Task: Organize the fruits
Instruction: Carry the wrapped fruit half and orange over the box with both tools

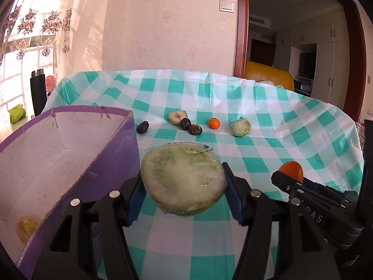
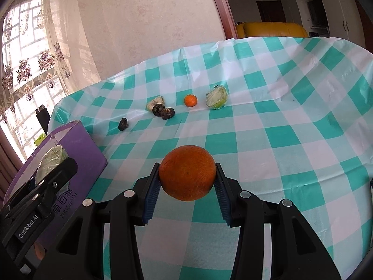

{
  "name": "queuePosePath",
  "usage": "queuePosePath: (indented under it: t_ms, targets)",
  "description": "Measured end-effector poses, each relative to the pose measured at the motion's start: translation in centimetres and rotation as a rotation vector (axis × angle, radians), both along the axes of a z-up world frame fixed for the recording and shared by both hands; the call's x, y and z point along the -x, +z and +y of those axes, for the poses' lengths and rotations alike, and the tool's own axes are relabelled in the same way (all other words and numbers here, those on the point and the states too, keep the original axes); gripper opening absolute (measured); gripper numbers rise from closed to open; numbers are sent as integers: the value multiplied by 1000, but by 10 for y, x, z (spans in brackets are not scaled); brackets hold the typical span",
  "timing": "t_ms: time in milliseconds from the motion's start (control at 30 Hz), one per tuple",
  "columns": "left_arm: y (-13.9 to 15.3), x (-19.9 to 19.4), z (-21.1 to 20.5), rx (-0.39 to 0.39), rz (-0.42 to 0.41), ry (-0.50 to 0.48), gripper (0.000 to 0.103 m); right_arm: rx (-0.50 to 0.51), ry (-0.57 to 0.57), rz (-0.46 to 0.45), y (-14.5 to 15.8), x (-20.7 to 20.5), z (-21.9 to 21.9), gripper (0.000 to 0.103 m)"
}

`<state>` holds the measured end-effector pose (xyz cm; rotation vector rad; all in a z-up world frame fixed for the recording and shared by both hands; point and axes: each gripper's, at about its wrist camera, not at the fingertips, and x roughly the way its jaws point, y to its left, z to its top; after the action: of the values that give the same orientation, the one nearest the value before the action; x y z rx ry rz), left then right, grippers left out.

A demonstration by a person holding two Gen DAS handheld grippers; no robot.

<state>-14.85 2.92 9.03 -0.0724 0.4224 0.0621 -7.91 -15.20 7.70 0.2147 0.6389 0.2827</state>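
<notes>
My left gripper (image 1: 184,186) is shut on a plastic-wrapped half melon (image 1: 183,178), pale cut face up, held above the table just right of the purple box (image 1: 70,163). My right gripper (image 2: 187,182) is shut on a large orange (image 2: 187,172) above the checked tablecloth; it also shows in the left wrist view (image 1: 291,169). On the far table lie a small tangerine (image 2: 190,100), a wrapped green half fruit (image 2: 216,98), a pale cut fruit (image 2: 155,102) and three dark shrivelled fruits (image 2: 164,112).
The purple box holds a yellow wrapped item (image 1: 26,229) in its near corner. A black bottle (image 1: 38,93) stands beyond the table's left edge. A yellow sofa (image 2: 270,30) sits behind the table. The tablecloth (image 2: 291,140) is wrinkled on the right.
</notes>
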Motion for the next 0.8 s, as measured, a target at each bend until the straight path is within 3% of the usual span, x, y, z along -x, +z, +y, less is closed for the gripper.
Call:
queuePosePath:
  t_ms: [200, 367, 533, 800]
  targets:
    - [45, 57, 19, -32, -175, 30, 61, 20, 87, -149, 44, 26, 34, 44]
    - [65, 92, 51, -39, -255, 107, 61, 52, 192, -205, 66, 42, 73, 44]
    - [70, 112, 98, -42, -275, 228, 61, 84, 295, -250, 81, 57, 116, 44]
    - [62, 120, 164, -15, -215, 354, 61, 118, 476, -266, 92, 68, 192, 44]
